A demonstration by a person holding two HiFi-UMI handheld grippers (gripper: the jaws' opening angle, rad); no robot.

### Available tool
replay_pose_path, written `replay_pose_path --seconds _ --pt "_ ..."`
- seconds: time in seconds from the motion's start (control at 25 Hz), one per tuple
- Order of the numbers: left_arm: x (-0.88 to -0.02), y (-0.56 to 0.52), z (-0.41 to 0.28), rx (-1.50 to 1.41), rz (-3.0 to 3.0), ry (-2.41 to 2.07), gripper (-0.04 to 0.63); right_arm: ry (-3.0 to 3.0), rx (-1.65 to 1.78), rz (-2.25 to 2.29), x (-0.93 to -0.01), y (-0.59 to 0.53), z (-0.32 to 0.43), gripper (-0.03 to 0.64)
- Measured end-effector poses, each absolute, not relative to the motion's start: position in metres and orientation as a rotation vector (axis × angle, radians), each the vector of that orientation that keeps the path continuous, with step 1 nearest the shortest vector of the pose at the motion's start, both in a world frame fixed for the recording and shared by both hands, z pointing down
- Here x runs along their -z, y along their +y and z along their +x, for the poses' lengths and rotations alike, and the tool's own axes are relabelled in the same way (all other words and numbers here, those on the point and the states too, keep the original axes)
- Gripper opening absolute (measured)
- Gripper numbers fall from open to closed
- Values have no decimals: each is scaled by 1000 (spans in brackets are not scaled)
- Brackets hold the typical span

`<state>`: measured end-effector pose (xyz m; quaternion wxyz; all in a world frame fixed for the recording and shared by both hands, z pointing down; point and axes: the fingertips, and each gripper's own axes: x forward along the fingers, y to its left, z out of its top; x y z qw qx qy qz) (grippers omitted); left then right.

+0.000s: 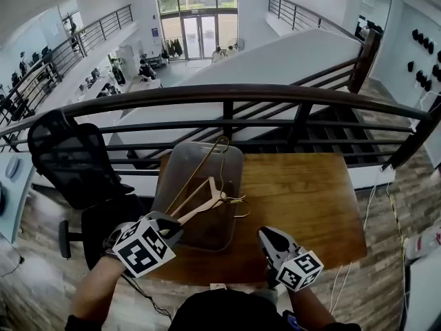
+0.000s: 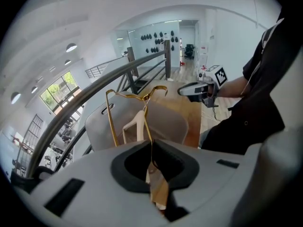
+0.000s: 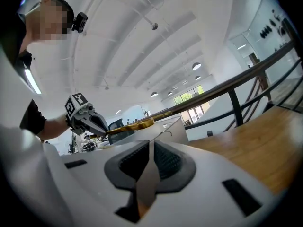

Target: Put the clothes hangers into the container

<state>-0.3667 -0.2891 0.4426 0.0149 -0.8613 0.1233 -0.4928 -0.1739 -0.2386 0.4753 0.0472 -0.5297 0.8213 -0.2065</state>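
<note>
— Item one, left gripper?

— My left gripper (image 2: 152,148): jaws closed on the thin rod of the gold wire hanger (image 1: 196,171). It sits by the container's near left corner, off the tabletop's left edge.

— Gold hanger, position?

— Tilted, rising from my jaws across the container (image 1: 180,158), with its hook up at the container's far rim.

— Second hanger?

— Pale wooden hanger (image 1: 207,200), lying against the gold one over the container's opening, its hook toward the container's right wall. One arm runs toward my left jaws; I cannot tell whether they catch it too.

— Container?

— Grey, translucent, rectangular. It stands on the left part of the wooden table (image 1: 310,198), reaching up to the far edge.

— Right gripper?

— My right gripper (image 1: 267,236): jaws pressed together with nothing between them. It hovers at the tabletop's near edge, right of the container and well apart from both hangers.

— Surroundings?

— A dark metal railing (image 1: 227,94) beyond the table's far edge, and a black office chair (image 1: 69,161) to the left of the table.
</note>
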Motion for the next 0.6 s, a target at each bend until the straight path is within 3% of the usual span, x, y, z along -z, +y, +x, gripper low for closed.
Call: replay_pose_path --seconds 0.6 --pt "-475 -321 -388 1716 -2803 382 34 2500 720 -1620 -492 -236 -185 26"
